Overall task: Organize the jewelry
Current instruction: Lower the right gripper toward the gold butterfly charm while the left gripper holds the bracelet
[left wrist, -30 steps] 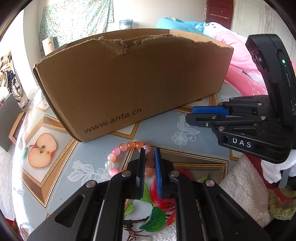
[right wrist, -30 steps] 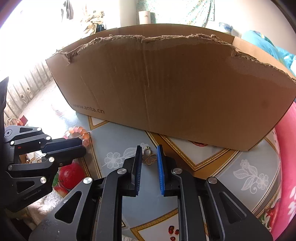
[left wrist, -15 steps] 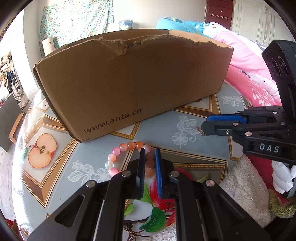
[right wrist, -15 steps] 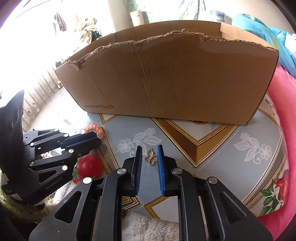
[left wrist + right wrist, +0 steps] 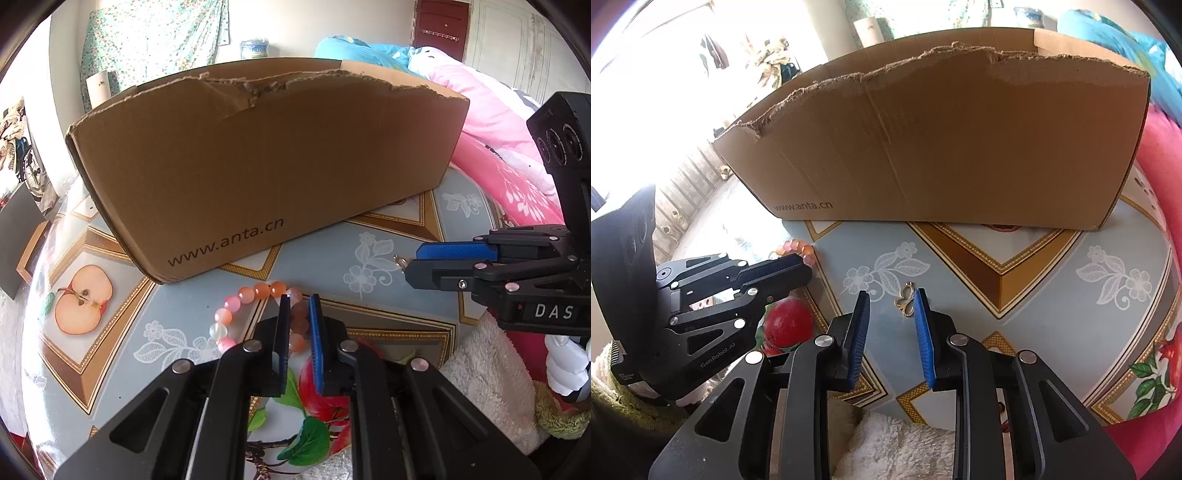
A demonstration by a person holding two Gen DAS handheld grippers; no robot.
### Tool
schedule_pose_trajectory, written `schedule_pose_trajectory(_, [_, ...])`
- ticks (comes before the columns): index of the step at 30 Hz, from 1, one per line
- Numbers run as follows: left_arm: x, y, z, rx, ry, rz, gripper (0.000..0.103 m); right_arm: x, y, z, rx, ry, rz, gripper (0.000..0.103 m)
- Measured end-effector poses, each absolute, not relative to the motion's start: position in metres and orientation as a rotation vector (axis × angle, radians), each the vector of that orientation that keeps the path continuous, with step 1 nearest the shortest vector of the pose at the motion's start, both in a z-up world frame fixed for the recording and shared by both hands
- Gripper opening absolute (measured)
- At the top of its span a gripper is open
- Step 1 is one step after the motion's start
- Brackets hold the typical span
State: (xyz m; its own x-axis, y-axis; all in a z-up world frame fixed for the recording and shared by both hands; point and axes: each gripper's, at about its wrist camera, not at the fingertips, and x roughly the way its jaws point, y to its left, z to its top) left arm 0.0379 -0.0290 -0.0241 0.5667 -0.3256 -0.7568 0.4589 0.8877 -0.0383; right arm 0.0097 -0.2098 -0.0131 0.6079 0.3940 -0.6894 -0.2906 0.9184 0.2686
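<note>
**Gold charm loose between parting jaws, beads pinched at the left**

Gold-coloured and small, the charm (image 5: 905,299) lies on the patterned tablecloth (image 5: 960,295) between the blue pads of the right gripper (image 5: 891,301), close against the right-hand pad. Whether it still touches that pad cannot be told; the other pad stands clear of it. The jaws have just been opening, and a plain gap now separates them.

The left gripper (image 5: 298,301) has its jaws drawn narrow on the bead bracelet (image 5: 255,314), a ring of pink, orange and pale beads lying on the cloth. A few brownish beads sit pinched between its pads; the rest of the ring curves out to the left.

Behind both stands a cardboard box (image 5: 258,166) with a torn upper edge and "www.anta.cn" printed low on its near wall. It rests on the tablecloth, just beyond the bracelet.

A white fluffy towel (image 5: 487,369) lies at the table's near edge below the right gripper. Pink bedding (image 5: 491,122) fills the background to the right.
</note>
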Motion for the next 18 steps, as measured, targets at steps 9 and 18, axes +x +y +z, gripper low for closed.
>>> schedule_pose_trajectory(9, [0.038,-0.029,-0.024,0.164,0.852,-0.462,0.01,0.015,-0.213,-0.019,0.182,0.854,0.441,0.028])
schedule_pose_trajectory(18, [0.038,-0.028,-0.024,0.165,0.853,-0.462,0.01,-0.002,-0.21,-0.01,0.204,0.839,0.431,0.028])
